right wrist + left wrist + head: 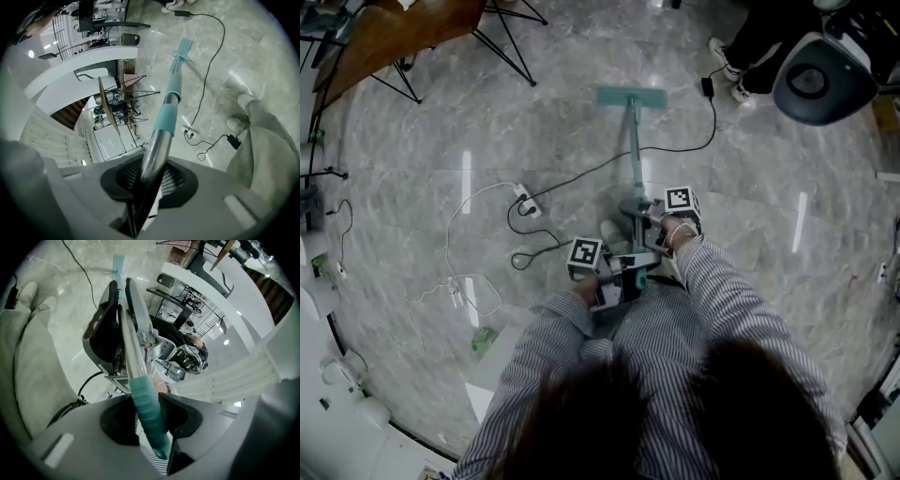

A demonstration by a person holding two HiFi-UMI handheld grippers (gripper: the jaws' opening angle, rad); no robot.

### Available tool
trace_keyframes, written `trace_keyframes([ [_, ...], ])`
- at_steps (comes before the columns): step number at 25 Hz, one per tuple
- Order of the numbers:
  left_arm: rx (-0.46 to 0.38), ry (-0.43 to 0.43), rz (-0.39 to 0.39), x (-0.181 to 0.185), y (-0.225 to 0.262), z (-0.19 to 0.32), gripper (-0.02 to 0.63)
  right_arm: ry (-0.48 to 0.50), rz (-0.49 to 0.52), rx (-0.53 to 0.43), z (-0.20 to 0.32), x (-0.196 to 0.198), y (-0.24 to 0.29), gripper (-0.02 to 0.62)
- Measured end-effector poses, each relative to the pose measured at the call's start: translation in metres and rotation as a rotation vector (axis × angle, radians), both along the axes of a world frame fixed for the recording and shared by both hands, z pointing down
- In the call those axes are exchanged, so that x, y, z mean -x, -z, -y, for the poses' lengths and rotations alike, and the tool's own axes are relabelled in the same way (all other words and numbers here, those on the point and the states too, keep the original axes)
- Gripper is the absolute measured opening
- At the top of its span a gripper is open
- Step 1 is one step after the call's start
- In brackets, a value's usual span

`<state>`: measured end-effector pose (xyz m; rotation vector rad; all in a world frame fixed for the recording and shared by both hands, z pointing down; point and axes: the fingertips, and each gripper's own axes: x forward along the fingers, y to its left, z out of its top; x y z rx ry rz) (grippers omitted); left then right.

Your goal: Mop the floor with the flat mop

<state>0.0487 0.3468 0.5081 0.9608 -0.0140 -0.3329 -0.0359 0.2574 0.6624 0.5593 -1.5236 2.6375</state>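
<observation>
Teal pad of flat mop (631, 97) flat on marble floor (787, 309) in head view, pole slanting back to two striped sleeves (727, 295) bent close to the body. Left gripper (623, 279) lower and nearer the body, right gripper (645, 216) just ahead of it. Open floor to the right; black cable (713, 120) beside the pad, wooden table (394, 33) far left.

Left gripper view: jaws clamped on teal grip (144, 401) at pole's end.

Right gripper view: jaws closed on bare metal pole (154, 147).
</observation>
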Motion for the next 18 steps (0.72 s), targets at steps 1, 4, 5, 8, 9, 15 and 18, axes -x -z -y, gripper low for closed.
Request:
trace_keyframes([
  [1,0.003,-0.004,0.001,0.002,-0.003,0.001,0.114,0.007,-0.001,0.002,0.000,0.002,-0.003,0.084],
  [4,0.000,-0.024,0.007,0.003,-0.007,-0.001,0.114,0.018,-0.002,0.022,-0.001,0.005,-0.001,0.083],
  [5,-0.003,-0.031,0.010,0.001,-0.006,-0.003,0.114,0.025,-0.001,0.021,-0.003,0.004,0.001,0.083],
  [8,-0.007,-0.055,0.019,-0.006,-0.002,-0.008,0.114,0.040,0.002,0.018,-0.007,-0.002,0.005,0.081],
  [9,-0.007,-0.066,0.020,-0.007,-0.003,-0.009,0.114,0.044,0.003,0.015,-0.007,-0.003,0.002,0.080],
  [15,-0.011,-0.118,0.024,-0.014,-0.006,-0.014,0.112,0.039,0.011,0.018,-0.009,-0.007,0.004,0.078],
  [18,-0.010,-0.134,0.019,-0.015,-0.006,-0.014,0.112,0.032,0.015,0.013,-0.008,-0.007,0.002,0.078],
])
